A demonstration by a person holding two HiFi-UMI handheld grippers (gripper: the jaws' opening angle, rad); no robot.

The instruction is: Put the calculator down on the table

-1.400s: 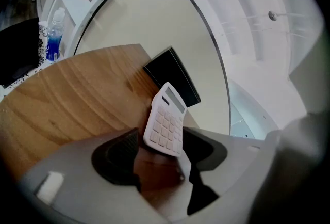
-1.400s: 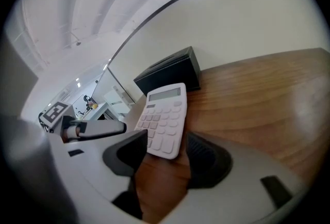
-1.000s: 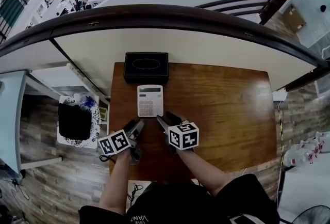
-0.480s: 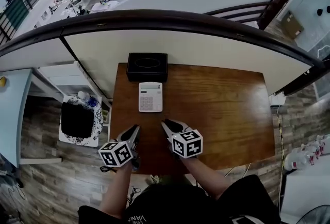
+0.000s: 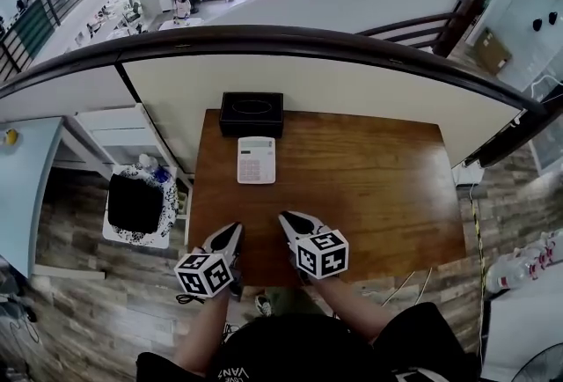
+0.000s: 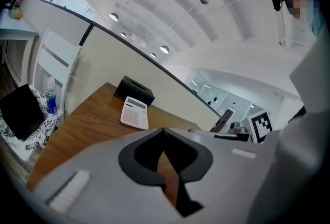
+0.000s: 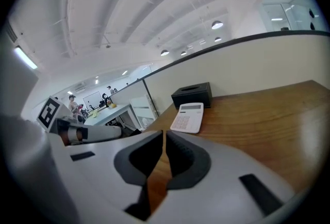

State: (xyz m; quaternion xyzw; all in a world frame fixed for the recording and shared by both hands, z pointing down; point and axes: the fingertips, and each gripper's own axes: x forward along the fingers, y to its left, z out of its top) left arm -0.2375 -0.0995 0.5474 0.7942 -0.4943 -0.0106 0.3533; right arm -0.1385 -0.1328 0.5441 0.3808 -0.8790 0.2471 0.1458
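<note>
Head view: white rectangular calculator [image 5: 256, 159] lies flat on brown wooden worktop [image 5: 369, 178], well ahead, between left gripper [image 5: 230, 231] and right gripper [image 5: 290, 219], long axis pointing away.
Left gripper view: jaws clenched, empty.
Right gripper view: jaws closing, nothing between them.

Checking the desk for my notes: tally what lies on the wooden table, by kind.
Calculator: 1
Black box: 1
Total: 2
</note>
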